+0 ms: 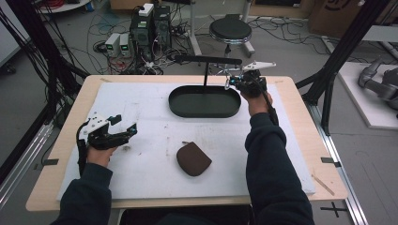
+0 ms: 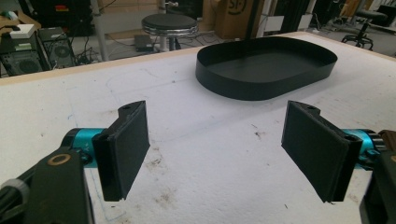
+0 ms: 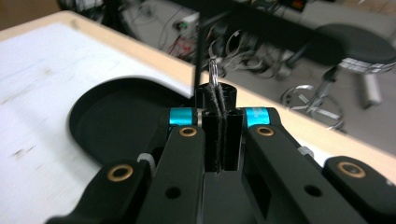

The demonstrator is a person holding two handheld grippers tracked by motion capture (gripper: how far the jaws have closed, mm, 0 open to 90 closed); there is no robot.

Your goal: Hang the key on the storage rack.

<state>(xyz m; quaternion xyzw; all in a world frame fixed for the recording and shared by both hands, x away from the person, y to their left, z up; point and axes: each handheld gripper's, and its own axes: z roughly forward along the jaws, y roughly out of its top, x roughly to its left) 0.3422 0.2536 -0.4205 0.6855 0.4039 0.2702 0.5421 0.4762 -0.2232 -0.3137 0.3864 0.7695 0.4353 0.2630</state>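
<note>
Above the far rim of the black oval tray (image 1: 204, 101), the right hand-held gripper (image 1: 228, 82) pinches a small metal ring (image 3: 214, 71) beside the T-shaped stand (image 1: 206, 60), hanging apparently still to do; the left hand-held gripper (image 1: 126, 127) rests spread on the table (image 1: 141, 112), near a brown pouch (image 1: 193, 159)

Three cameras, one table
High view looks down from above; both gripper views skim low, sharing the black oval tray (image 1: 204, 110) (image 2: 266, 74) (image 3: 116, 121).
</note>
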